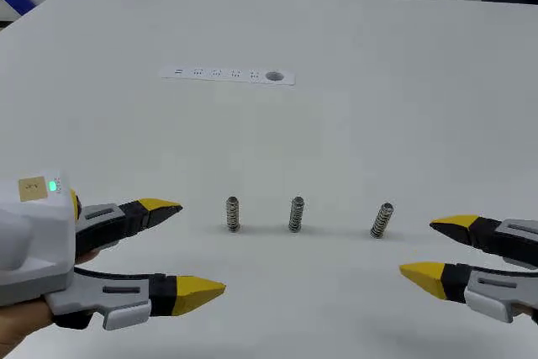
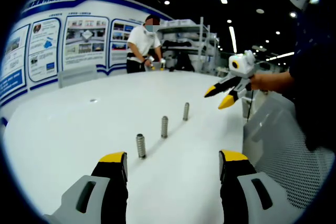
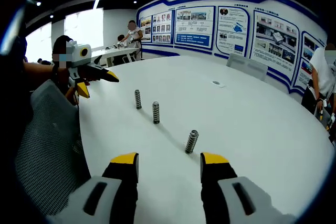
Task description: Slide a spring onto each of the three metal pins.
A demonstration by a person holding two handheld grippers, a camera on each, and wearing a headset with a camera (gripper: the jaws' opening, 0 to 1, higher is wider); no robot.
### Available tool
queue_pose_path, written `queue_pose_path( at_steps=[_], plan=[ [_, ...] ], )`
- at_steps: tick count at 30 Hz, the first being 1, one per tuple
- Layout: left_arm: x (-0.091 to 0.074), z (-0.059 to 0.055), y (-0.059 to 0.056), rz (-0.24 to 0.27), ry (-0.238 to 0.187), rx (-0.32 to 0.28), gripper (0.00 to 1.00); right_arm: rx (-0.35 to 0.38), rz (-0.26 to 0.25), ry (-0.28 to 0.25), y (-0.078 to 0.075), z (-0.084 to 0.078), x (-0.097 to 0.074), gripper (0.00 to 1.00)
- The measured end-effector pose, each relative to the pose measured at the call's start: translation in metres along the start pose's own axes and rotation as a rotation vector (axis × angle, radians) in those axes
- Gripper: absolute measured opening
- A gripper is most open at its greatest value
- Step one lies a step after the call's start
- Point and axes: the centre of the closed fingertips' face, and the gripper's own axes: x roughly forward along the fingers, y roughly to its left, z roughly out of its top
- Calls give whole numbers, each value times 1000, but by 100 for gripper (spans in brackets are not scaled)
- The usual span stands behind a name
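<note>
Three metal pins stand in a row on the white table, each with a spring on it: the left spring [image 1: 233,213], the middle spring [image 1: 296,213] and the right spring [image 1: 382,219], which leans a little. My left gripper [image 1: 192,246] is open, low at the left, short of the left spring [image 2: 140,146]. My right gripper [image 1: 440,249] is open at the right, just beyond the right spring [image 3: 191,141]. Nothing sits between either pair of yellow-tipped fingers. Each gripper shows in the other's view: the right gripper [image 2: 220,95], the left gripper [image 3: 97,81].
A flush white power strip [image 1: 229,75] with a round socket lies further back on the table. A mesh chair back [image 3: 47,135] stands at the table's near edge. People stand by a far bench [image 2: 143,43].
</note>
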Motion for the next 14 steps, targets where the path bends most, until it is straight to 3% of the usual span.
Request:
queue_pose_path(
  at_steps=[14],
  plan=[
    [-3,-6,1,13,9,-12,74,12,-5,-55,-5,1,-5,64]
  ],
)
